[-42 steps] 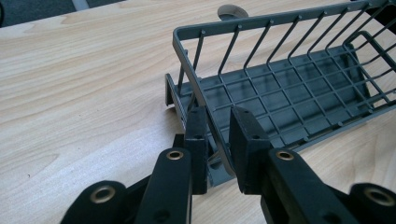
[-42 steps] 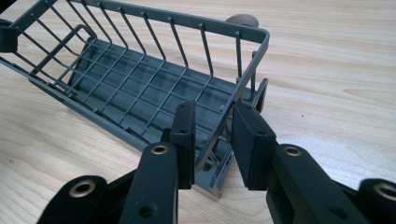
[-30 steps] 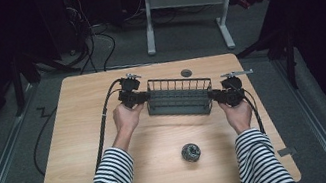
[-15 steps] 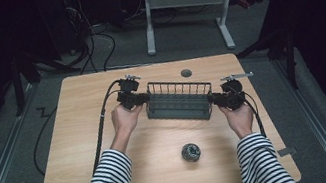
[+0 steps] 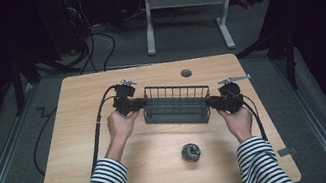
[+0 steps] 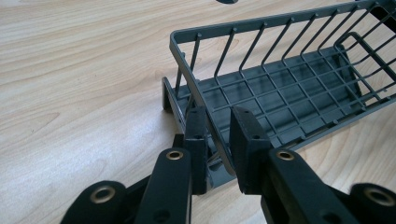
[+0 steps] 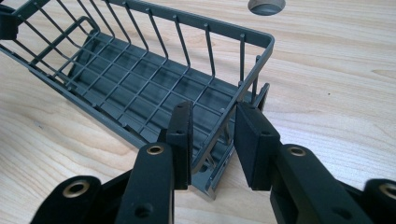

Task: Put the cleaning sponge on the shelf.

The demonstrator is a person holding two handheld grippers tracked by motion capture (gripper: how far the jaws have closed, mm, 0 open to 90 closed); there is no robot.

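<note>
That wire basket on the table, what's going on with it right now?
A person in striped sleeves has a gripper on each end of the grey wire basket. The left gripper has its jaws on either side of one end rim, and the right gripper does likewise at the opposite end, with small gaps visible. The basket looks empty. A small dark round object sits apart, nearer the person.

Both forearms, in striped sleeves, reach forward, and each hand holds its tongs from behind. The left tongs [image 5: 134, 104] point toward the right tongs [image 5: 216, 103], and the two are well apart, facing each other. On each, the two black jaws stand a little apart with a thin rim wire between them.
</note>
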